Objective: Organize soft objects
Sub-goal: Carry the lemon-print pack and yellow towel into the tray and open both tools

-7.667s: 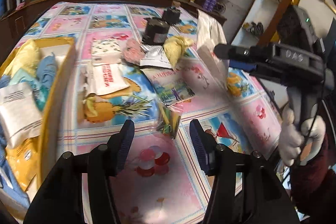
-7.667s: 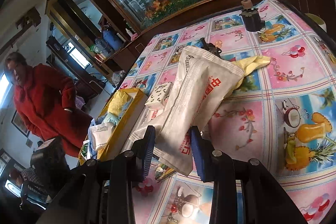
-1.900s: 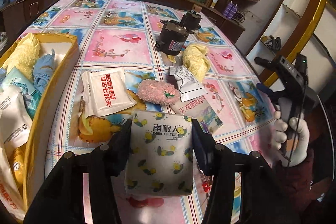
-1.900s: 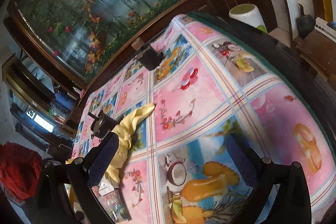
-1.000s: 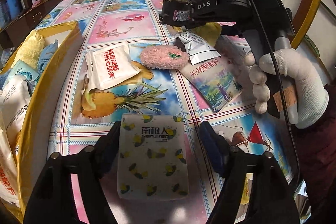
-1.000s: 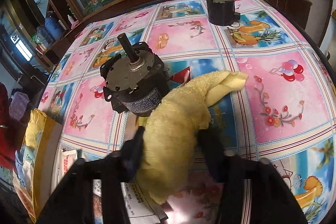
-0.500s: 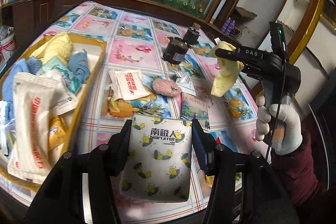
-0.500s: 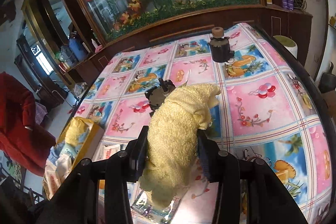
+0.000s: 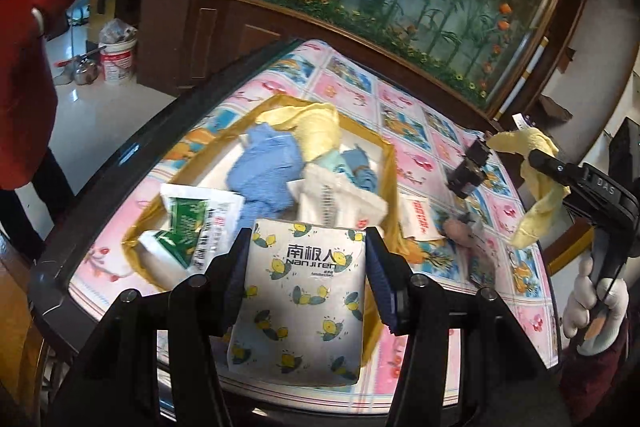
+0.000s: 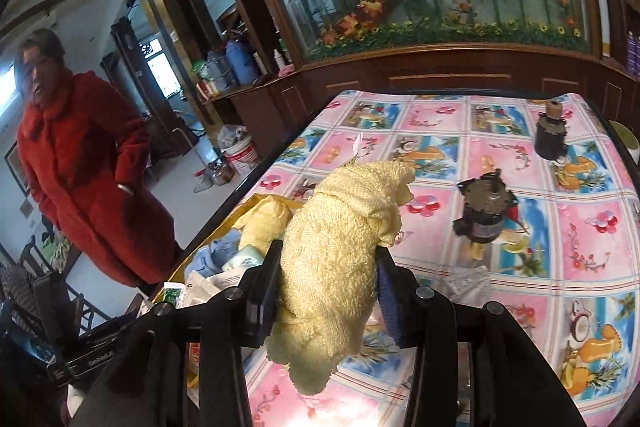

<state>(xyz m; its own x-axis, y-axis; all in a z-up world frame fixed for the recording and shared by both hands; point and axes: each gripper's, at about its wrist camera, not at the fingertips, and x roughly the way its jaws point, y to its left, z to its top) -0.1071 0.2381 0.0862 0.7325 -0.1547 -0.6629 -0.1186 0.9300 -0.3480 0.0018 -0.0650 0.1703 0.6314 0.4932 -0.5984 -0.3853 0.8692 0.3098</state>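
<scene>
— Tissue pack [image 9: 304, 303] sits clamped in your left gripper [image 9: 305, 281], just short of the yellow box [image 9: 390, 163]. Which step?

— Delivery. Your right gripper [image 10: 326, 291] is pinched on the yellow towel [image 10: 340, 267] — carry both forward over the box, then let go.

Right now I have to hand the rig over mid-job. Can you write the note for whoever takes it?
Left gripper: shut on the lemon-print tissue pack, held at the near end of the yellow box.
Right gripper: shut on the yellow towel, held in the air above the table, right of the box.
Done: the box already holds a blue cloth, a yellow cloth and several white packets.
Left: drop both held items in the box, then fetch the pink fuzzy item and the white packet with red print. The two black motors are not soft; leave them.
</scene>
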